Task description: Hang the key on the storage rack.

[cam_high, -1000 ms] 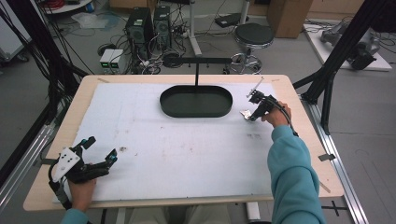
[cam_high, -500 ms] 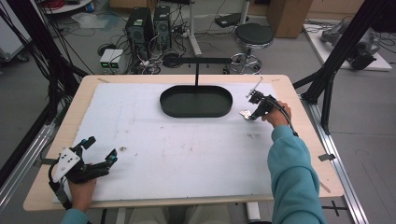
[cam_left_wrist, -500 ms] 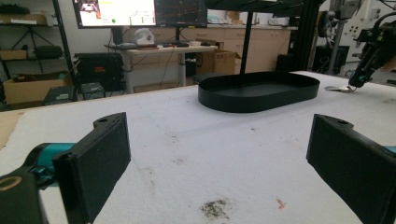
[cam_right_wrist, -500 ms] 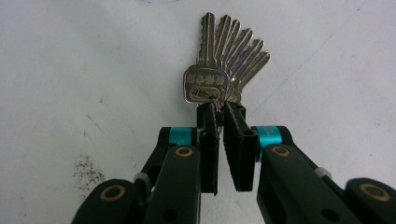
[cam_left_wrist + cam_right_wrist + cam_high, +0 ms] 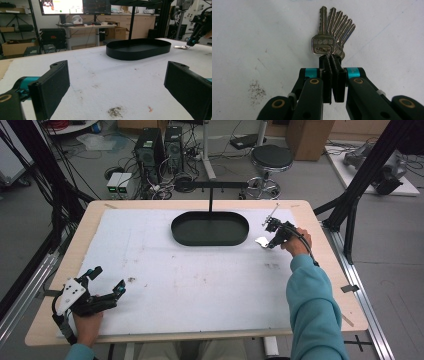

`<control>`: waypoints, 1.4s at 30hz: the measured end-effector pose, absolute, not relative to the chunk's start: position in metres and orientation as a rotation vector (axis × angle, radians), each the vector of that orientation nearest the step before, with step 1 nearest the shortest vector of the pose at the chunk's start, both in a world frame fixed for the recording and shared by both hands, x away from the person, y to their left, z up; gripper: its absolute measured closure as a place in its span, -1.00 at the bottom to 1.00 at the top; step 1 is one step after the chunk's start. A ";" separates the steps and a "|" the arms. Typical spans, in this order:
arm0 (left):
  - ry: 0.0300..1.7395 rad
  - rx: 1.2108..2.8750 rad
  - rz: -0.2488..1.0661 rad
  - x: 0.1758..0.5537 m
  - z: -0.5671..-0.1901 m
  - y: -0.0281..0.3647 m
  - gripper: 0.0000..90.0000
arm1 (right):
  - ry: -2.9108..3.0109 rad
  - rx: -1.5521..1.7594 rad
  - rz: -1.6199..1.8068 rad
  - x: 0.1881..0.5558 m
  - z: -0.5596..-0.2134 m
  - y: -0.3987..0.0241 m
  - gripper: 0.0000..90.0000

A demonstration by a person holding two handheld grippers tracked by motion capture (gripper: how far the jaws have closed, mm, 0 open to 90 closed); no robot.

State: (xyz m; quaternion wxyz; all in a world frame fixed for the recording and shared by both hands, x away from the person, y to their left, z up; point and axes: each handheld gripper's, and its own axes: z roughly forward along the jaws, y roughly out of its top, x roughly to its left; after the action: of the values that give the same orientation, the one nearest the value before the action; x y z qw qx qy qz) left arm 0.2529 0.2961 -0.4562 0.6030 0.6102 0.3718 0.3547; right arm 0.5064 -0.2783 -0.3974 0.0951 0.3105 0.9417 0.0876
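Note:
A bunch of silver keys (image 5: 332, 32) lies fanned out on the white mat, to the right of a black oval tray (image 5: 210, 243). My right gripper (image 5: 331, 58) has just been closing, and its jaws now pinch the key ring at the heads of the keys. In the high view, the right gripper (image 5: 270, 242) holds the keys (image 5: 261, 240) low on the mat beside the tray's right end. At the table's near left corner, my left gripper (image 5: 107, 280) rests with its jaws wide apart and nothing between them (image 5: 117, 82).
A black post (image 5: 210, 200) rises just behind the tray and carries a horizontal bar. The white mat (image 5: 200, 285) covers most of the wooden tabletop. Computers, cables and a stool stand on the floor beyond the far edge.
Neither hand has shifted in the high view. No closing of the right jaws is visible at that distance.

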 end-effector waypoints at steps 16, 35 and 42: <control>0.861 1.414 0.822 0.253 -0.456 0.296 -0.85 | 2.757 0.907 0.366 0.503 -0.386 -0.280 0.98; 0.864 1.412 0.820 0.253 -0.456 0.296 -0.85 | 2.562 1.000 0.981 0.493 -0.332 -0.298 0.98; 0.866 1.410 0.818 0.253 -0.456 0.296 -0.85 | 2.517 0.941 1.130 0.495 -0.298 -0.283 0.98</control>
State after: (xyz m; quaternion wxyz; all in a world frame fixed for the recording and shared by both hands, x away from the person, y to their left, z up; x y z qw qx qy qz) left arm 0.2532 0.2959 -0.4562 0.6034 0.6091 0.3742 0.3533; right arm 0.4953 -0.2835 -0.2980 0.1131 0.3208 0.8579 0.3851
